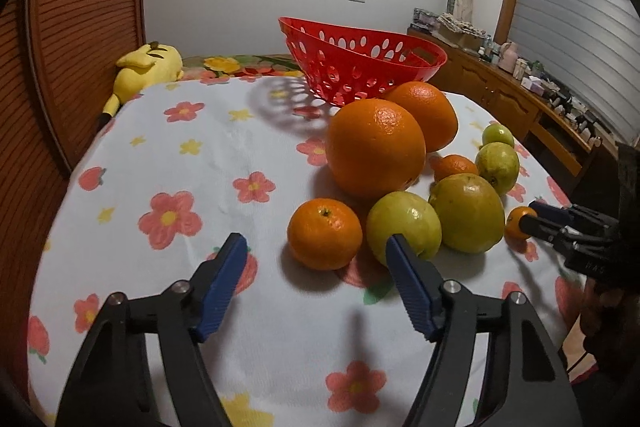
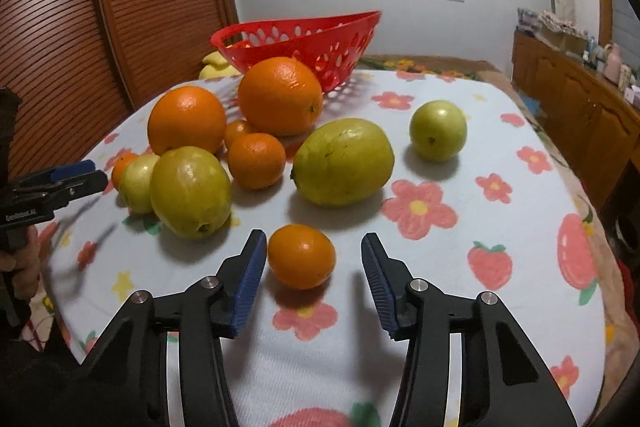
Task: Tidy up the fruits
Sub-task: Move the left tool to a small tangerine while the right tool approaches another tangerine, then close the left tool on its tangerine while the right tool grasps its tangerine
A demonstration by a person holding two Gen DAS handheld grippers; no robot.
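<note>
A red perforated basket [image 1: 360, 61] stands at the far side of the flowered table; it also shows in the right wrist view [image 2: 304, 39]. Two big oranges [image 1: 376, 147] [image 2: 280, 97], several small tangerines and several green fruits lie in front of it. My left gripper [image 1: 316, 247] is open, with a tangerine [image 1: 325, 234] just ahead between its fingers and a green fruit [image 1: 404, 227] behind the right finger. My right gripper [image 2: 314, 247] is open around a small tangerine [image 2: 301, 255]. That gripper also shows in the left wrist view [image 1: 538, 215].
A yellow plush toy [image 1: 148, 67] lies at the table's far left edge. A wooden slatted screen [image 1: 80, 27] stands on the left. A wooden sideboard [image 1: 520, 95] with clutter runs along the right. The flowered cloth [image 1: 180, 167] is bare left of the fruit.
</note>
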